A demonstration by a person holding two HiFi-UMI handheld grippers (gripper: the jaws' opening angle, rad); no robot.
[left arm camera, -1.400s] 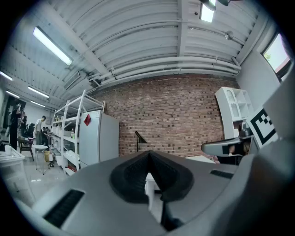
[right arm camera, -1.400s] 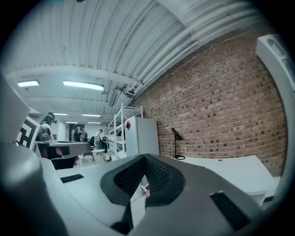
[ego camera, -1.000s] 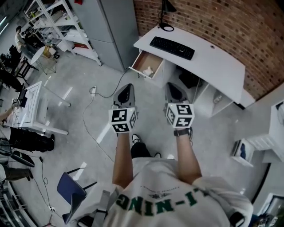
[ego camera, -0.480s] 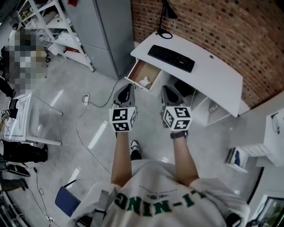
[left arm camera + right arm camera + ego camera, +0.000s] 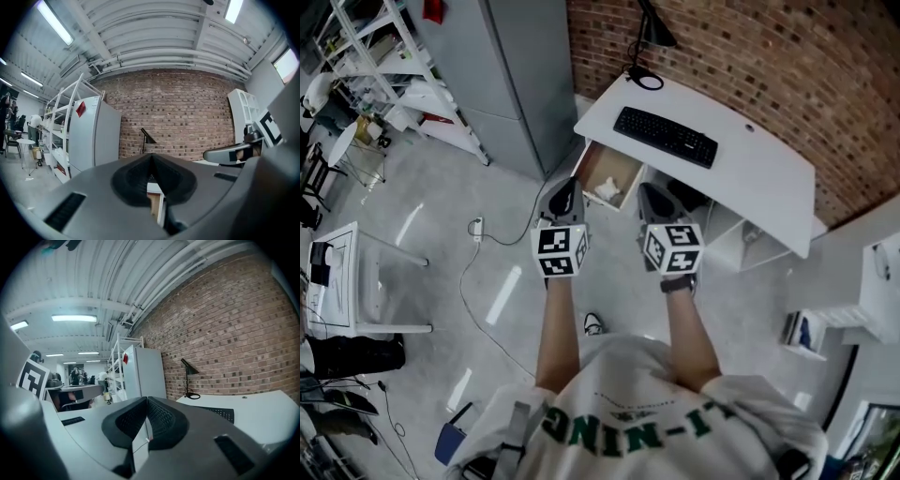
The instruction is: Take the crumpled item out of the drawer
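Jaws of the left gripper [image 5: 564, 187] and the right gripper [image 5: 654, 193] are pressed together, empty. White crumpled item [image 5: 607, 191] lies in the open drawer [image 5: 602, 167] under the table [image 5: 750, 173]; it is too small to tell its long axis. Compared with a second ago, the drawer sits closer to both grippers.

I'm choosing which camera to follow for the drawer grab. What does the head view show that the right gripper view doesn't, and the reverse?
Head view only: the open wood-lined drawer, the crumpled white item lying in it, and the person's forearms. Right gripper view only: a lit ceiling strip light, and the jaws of the right gripper, closed together on nothing. Both: the curved white desk, black keyboard, black desk lamp, red-brown brick wall and grey cabinet.
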